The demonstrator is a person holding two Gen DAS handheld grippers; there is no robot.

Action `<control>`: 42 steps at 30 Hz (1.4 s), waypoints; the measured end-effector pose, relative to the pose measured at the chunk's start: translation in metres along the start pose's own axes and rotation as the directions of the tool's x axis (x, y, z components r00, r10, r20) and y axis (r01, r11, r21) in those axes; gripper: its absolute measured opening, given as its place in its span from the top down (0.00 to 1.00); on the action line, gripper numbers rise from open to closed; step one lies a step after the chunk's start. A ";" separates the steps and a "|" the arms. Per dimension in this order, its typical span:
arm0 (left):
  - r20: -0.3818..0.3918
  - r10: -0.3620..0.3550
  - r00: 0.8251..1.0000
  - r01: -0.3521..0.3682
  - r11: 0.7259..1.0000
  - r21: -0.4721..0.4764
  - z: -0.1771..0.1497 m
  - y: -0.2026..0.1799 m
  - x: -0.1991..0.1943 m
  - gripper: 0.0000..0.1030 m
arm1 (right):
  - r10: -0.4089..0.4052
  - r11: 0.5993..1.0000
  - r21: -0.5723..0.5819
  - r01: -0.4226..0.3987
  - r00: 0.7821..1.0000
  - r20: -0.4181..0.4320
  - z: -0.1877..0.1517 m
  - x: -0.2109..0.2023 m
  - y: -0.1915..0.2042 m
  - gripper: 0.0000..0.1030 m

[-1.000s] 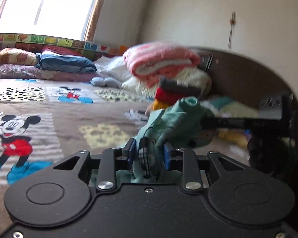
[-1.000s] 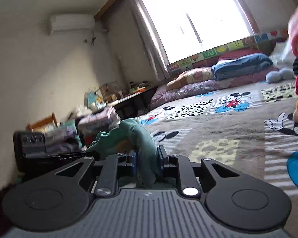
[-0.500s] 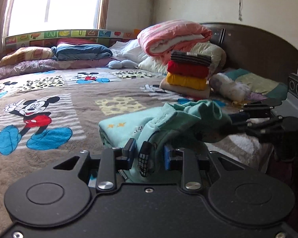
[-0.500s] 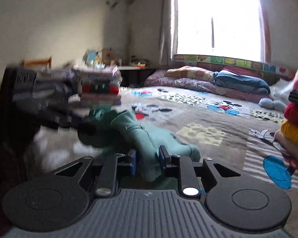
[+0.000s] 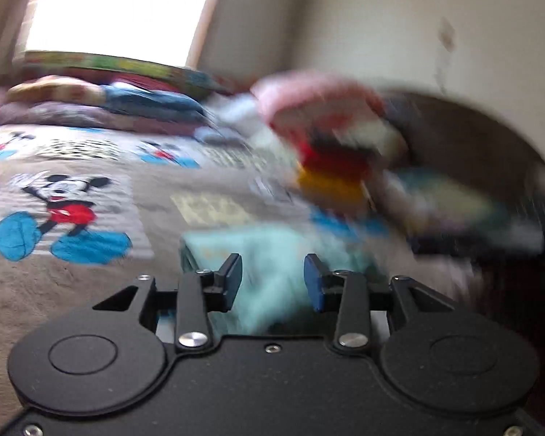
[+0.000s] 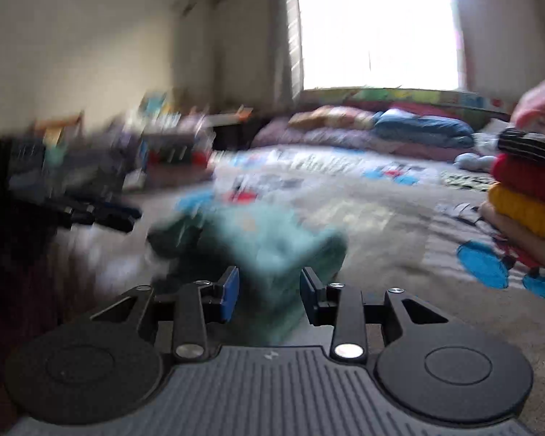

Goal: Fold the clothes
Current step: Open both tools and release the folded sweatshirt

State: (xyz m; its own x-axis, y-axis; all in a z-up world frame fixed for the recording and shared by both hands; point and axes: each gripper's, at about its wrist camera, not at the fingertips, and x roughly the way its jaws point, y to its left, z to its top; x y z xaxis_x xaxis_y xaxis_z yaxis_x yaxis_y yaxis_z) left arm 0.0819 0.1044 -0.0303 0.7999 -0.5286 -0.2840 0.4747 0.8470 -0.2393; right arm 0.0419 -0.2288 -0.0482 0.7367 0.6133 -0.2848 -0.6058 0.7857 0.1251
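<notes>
A mint-green garment (image 5: 272, 254) lies folded on the cartoon-print bed cover (image 5: 91, 283), blurred by motion in both views. My left gripper (image 5: 273, 281) stands open just before the cloth, its blue pads apart with nothing clamped. In the right wrist view the same garment (image 6: 269, 239) sits in a bundle ahead of my right gripper (image 6: 269, 294), which is also open with the cloth showing between the spread fingers. The left gripper's dark fingers (image 6: 101, 214) show at the left of the right wrist view.
A stack of folded clothes (image 6: 527, 196), striped, red, yellow and beige, sits to the right on the bed. Pillows and rolled bedding (image 5: 101, 98) line the far side under the window. A dark headboard (image 5: 472, 134) curves at the right. Cluttered furniture (image 6: 109, 145) stands at the left.
Both grippers were shut on the green garment and have opened, letting it drop onto the bed. Both cameras are now moving fast, blurring the scene.
</notes>
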 end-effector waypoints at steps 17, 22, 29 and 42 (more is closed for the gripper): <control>-0.335 0.088 0.938 0.021 0.951 0.309 -0.017 -0.019 0.133 0.53 | 0.038 0.962 -0.244 -0.121 0.947 -0.319 0.025 0.164 0.003 0.61; -0.226 0.113 0.968 -0.036 0.946 0.322 -0.042 -0.025 0.120 0.46 | 0.041 0.949 -0.289 -0.121 0.963 -0.267 -0.023 0.157 0.016 0.59; -0.202 0.094 0.975 -0.028 0.951 0.308 -0.024 -0.030 0.080 0.46 | 0.023 0.955 -0.284 -0.087 0.975 -0.223 -0.004 0.132 0.022 0.58; -0.147 0.114 0.983 -0.076 0.967 0.242 -0.020 -0.034 0.045 0.46 | -0.022 0.977 -0.212 -0.026 0.975 -0.222 -0.015 0.088 0.033 0.59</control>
State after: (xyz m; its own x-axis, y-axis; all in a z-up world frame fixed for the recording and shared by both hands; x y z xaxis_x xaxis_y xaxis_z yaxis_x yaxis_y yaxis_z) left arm 0.0947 0.0510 -0.0534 0.7860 -0.4311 -0.4431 0.4873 0.8731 0.0149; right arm 0.0821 -0.1498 -0.0831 0.6649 0.5629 -0.4910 -0.6747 0.7346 -0.0716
